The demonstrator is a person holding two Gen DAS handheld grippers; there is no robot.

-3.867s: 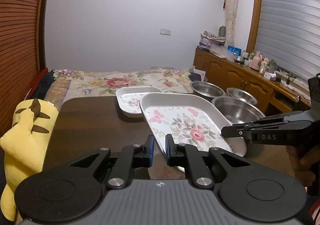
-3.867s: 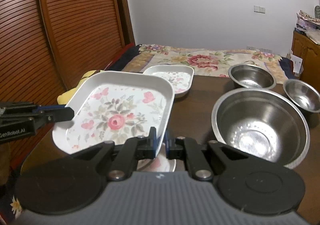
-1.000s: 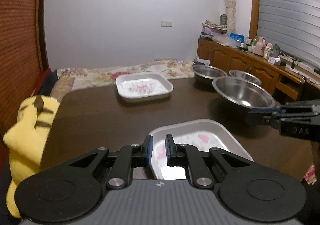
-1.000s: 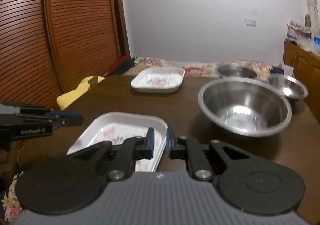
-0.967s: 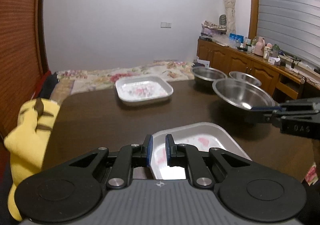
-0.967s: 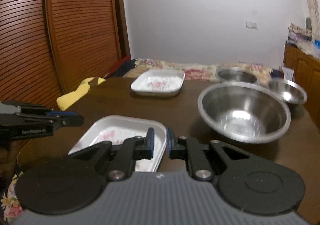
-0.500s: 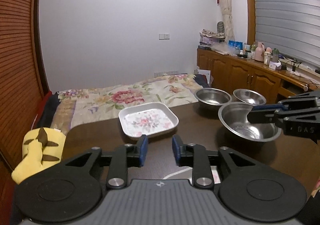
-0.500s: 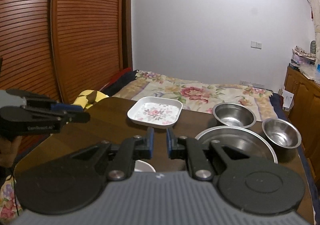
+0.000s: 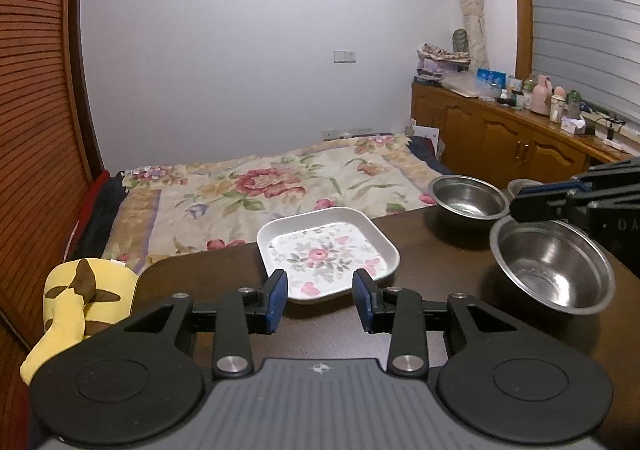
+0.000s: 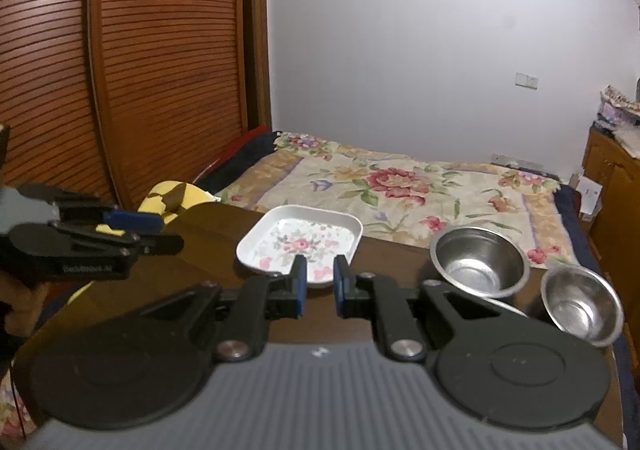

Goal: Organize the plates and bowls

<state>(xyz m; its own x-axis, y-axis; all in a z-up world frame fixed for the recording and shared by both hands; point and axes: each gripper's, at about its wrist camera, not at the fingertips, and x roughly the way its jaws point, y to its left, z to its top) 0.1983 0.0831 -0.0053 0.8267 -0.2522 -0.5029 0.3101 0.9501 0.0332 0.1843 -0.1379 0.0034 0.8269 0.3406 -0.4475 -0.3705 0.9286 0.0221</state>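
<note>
Sitting flat at the table's [image 9: 432,250] far edge, the plate [image 9: 326,252] looks light, stiff, slippery; grip its raised rim. Left gripper [image 9: 320,300] fingers are opening, empty; right gripper [image 10: 320,284] nearly closed, empty.

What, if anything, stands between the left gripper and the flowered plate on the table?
Nothing visible does. Only bare table lies between the left gripper, its jaws opening and empty, and the flowered plate.
</note>
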